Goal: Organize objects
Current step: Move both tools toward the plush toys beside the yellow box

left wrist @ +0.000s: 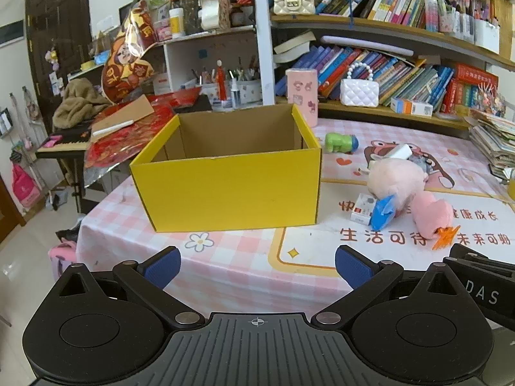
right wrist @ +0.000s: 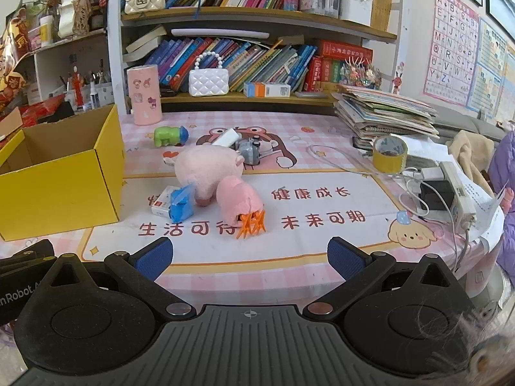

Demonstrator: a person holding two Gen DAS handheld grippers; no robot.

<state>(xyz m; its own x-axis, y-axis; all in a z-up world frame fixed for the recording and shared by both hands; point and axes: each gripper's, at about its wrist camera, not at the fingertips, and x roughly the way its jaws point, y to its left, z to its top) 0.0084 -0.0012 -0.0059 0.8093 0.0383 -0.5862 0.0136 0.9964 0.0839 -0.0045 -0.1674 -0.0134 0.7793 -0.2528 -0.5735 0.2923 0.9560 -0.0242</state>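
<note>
Both tongs hang spread wide with nothing between their blue pads, tipped down over the near side of the table [left wrist: 244, 257]. Ahead of the left gripper [left wrist: 257, 265], a bare strip of pink checked cloth runs up to the front wall of the yellow box [left wrist: 225, 189], which stands open-topped with its brown inside showing nothing in the part that can be seen. The table's left edge drops away just left of the box, close past the gripper's left finger. To the box's right there is a narrow gap before the clutter begins.

Ahead of the right gripper [right wrist: 249, 254], printed mat lies open up to the pile of toys: a pink plush pig [right wrist: 209, 170], a second pink plush piece [right wrist: 236, 202] leaning against it, orange plastic spikes [right wrist: 252, 223] nearest the gripper, and a blue packet [right wrist: 182, 204] on a small white carton [right wrist: 162, 202]. Behind them lie a green toy [right wrist: 169, 135] and a grey gadget [right wrist: 249, 151]. Further right sit a tape roll [right wrist: 389, 154], cables and a book stack [right wrist: 383, 115], crowding the table's right edge.
</note>
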